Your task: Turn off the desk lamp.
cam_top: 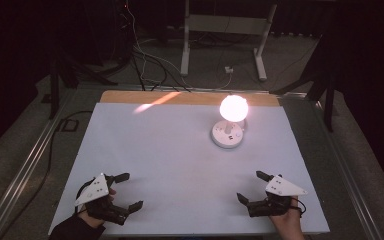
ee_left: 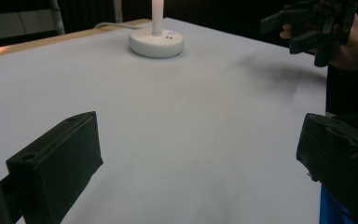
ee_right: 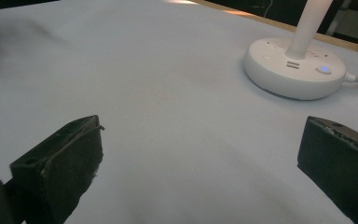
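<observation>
White lamp, lit, glowing round head, upright stem on round base, far right of white table

No readable text, label or number anywhere, not even on the lamp base

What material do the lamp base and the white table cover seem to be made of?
The lamp base looks like smooth white plastic with a soft sheen: moulded rounded edges, inset buttons and ports. The table cover looks like matte white paper or thin board: flat, no glare, with a wooden-looking strip showing at its far edge.
</observation>
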